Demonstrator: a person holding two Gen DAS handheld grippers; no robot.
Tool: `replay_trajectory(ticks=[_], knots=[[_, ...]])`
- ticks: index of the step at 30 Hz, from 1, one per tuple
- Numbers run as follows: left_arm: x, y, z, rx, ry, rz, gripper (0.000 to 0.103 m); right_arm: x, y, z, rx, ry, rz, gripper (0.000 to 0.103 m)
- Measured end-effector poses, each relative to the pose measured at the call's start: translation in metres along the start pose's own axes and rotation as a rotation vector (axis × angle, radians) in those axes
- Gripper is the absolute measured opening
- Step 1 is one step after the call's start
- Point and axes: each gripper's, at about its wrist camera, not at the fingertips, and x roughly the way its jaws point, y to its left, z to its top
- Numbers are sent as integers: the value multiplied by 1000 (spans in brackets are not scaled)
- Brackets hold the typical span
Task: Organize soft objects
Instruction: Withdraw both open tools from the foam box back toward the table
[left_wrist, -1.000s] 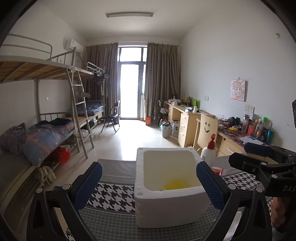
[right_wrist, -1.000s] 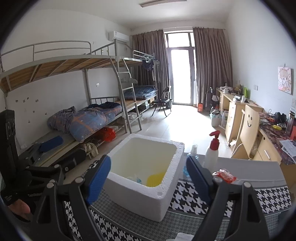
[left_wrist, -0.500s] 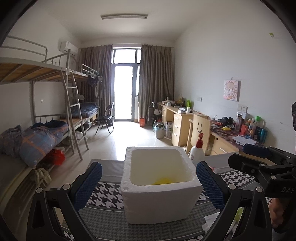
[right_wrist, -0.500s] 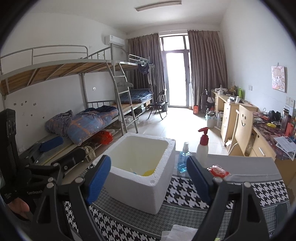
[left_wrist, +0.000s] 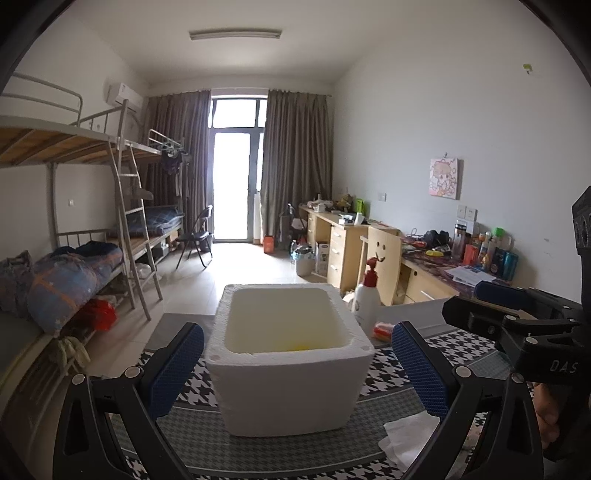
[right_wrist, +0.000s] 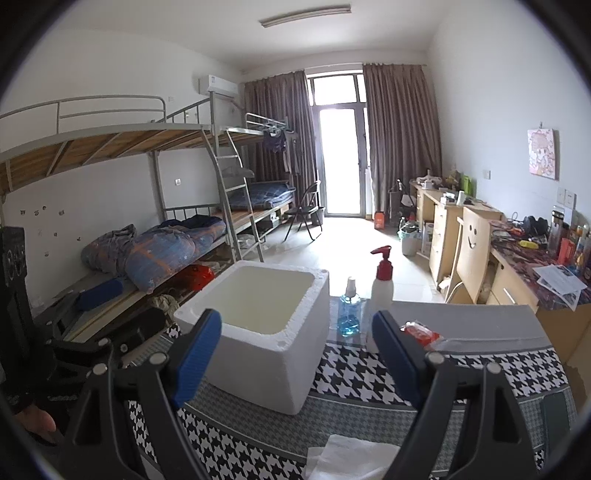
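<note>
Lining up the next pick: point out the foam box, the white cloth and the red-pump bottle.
foam box (left_wrist: 291, 391): left wrist view, front wall.
white cloth (right_wrist: 351, 458): right wrist view, middle of the crumpled sheet.
red-pump bottle (right_wrist: 381, 291): right wrist view, white body.

Rough matt white foam box (left_wrist: 291, 387) on woven houndstooth cloth (left_wrist: 436, 350); crumpled white tissue (left_wrist: 408, 439); glossy plastic pump bottle (right_wrist: 382, 291).

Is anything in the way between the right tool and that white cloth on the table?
Nothing visible is. The white cloth lies flat on the checked tablecloth, right in front of the open right tool. The foam box stands farther back and left, with the bottles behind, so the way looks free.
</note>
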Motion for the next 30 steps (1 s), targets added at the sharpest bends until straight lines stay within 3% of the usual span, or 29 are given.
replay_trajectory(ticks=[30], knots=[[-8,-22,-24,7,-5,-70,102,-33,-25,-41,40,-17,-87,87]])
